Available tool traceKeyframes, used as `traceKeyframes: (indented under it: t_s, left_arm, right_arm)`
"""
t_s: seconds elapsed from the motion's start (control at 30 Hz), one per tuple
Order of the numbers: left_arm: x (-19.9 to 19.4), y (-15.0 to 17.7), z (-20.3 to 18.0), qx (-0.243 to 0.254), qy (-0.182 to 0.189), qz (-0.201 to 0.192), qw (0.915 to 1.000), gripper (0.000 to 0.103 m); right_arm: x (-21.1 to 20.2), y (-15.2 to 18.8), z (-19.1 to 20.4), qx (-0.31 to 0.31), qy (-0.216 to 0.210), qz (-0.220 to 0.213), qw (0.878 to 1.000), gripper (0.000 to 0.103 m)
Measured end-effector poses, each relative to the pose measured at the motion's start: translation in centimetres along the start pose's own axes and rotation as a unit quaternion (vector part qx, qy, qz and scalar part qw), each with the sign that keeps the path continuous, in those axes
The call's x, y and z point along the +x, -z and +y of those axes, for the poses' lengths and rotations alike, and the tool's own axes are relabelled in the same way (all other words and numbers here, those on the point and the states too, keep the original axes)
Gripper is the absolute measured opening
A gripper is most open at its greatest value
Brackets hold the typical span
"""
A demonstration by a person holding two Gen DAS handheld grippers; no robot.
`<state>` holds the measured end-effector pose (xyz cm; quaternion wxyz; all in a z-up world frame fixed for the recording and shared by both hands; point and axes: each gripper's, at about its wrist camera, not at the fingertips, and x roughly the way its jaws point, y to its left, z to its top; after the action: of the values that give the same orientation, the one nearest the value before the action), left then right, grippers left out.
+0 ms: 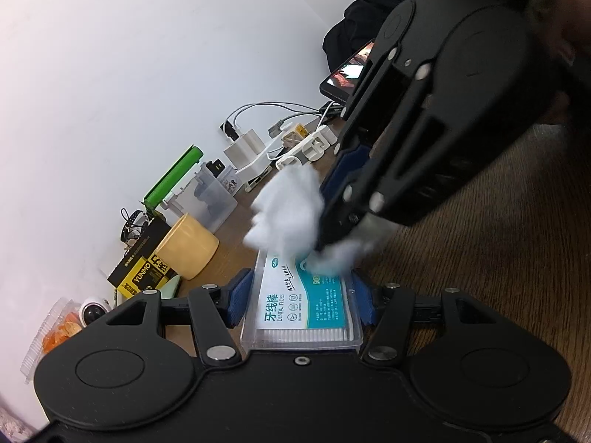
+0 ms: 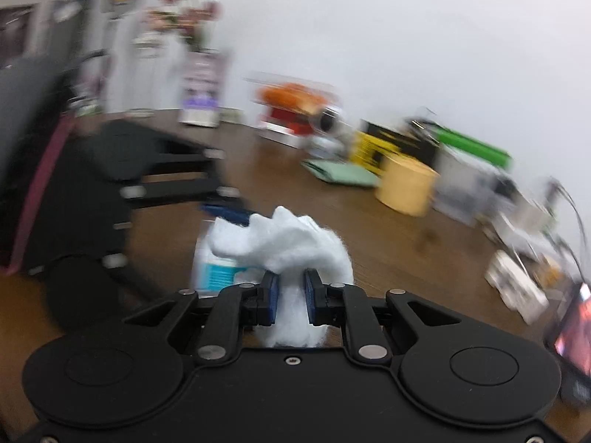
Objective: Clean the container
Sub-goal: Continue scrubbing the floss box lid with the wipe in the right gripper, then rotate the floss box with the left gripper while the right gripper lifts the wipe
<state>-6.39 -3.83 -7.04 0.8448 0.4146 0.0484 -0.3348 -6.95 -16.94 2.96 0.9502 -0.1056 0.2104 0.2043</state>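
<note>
A clear plastic dental floss box (image 1: 303,306) with a white and teal label is clamped between the blue pads of my left gripper (image 1: 301,301). My right gripper (image 2: 290,297) is shut on a wad of white cloth (image 2: 291,247). In the left wrist view the cloth (image 1: 288,214) rests on the far end of the box, with the right gripper's black body above it. In the right wrist view the box (image 2: 214,269) shows blurred under the cloth, with the left gripper at the left.
On the brown wooden table (image 1: 480,258) along the white wall stand a yellow cup (image 1: 188,247), a black and yellow box (image 1: 144,265), a green-lidded clear container (image 1: 207,199), chargers and cables (image 1: 258,144), a lit phone (image 1: 351,70) and a small camera (image 1: 92,308).
</note>
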Motion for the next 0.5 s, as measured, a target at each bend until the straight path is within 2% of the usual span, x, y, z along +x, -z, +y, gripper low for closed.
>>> traceKeyframes:
  t_s: [0.03, 0.13, 0.17, 0.23, 0.37, 0.5]
  left_arm:
    - [0.0, 0.0, 0.0, -0.001, 0.001, 0.0, 1.0, 0.056]
    - [-0.1, 0.0, 0.1, -0.005, 0.007, 0.001, 1.0, 0.056]
    - [-0.1, 0.0, 0.2, -0.007, 0.01, 0.001, 0.9999, 0.056]
    - [-0.1, 0.0, 0.3, -0.01, 0.01, 0.003, 0.9999, 0.056]
    - [-0.2, 0.0, 0.2, -0.008, 0.007, 0.004, 0.9999, 0.056]
    - [-0.4, 0.1, 0.7, -0.023, 0.019, 0.005, 0.9995, 0.056]
  right_arm:
    - [0.1, 0.0, -0.2, 0.003, 0.001, 0.001, 1.0, 0.016]
    - [-0.4, 0.1, 1.1, -0.044, -0.048, -0.018, 0.998, 0.017]
    - [-0.3, 0.1, 1.7, -0.059, -0.058, -0.01, 0.997, 0.017]
    - [0.1, 0.0, 1.9, -0.057, -0.053, -0.002, 0.997, 0.017]
    - [0.5, -0.1, 0.5, -0.006, -0.038, 0.007, 0.999, 0.017]
    - [0.7, 0.0, 0.3, -0.006, -0.041, 0.007, 0.999, 0.017]
